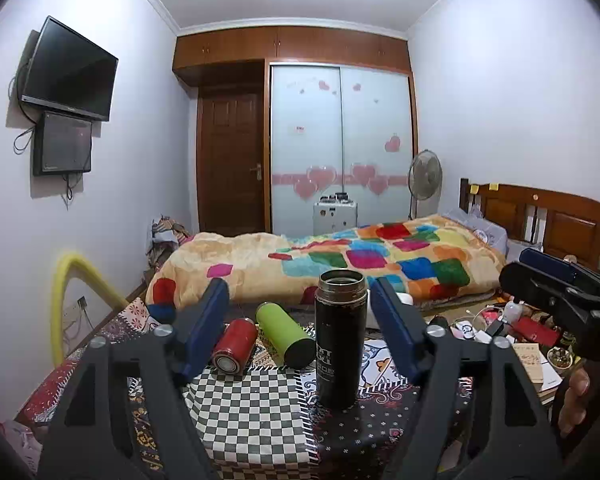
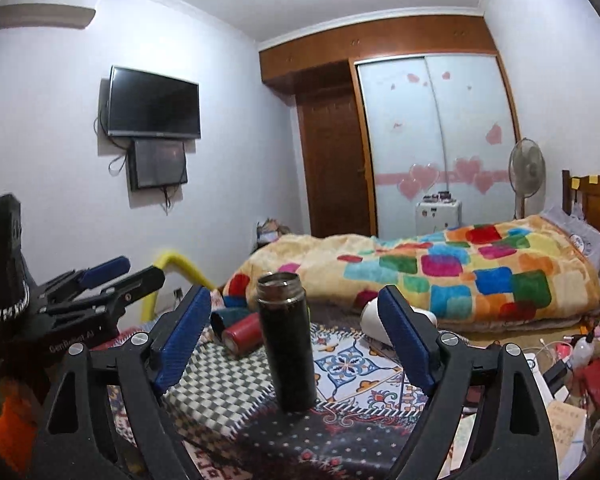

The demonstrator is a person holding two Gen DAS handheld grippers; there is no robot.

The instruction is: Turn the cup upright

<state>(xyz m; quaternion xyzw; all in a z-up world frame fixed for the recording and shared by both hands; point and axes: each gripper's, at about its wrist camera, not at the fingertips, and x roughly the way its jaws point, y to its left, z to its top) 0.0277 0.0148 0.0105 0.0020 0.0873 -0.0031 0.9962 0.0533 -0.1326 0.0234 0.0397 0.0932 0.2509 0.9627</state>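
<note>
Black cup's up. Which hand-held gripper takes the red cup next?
Probably left. The left hand-held gripper is open, with the lying red cup beside its left finger. From the right hand-held gripper, the upright black cup partly blocks it.
</note>
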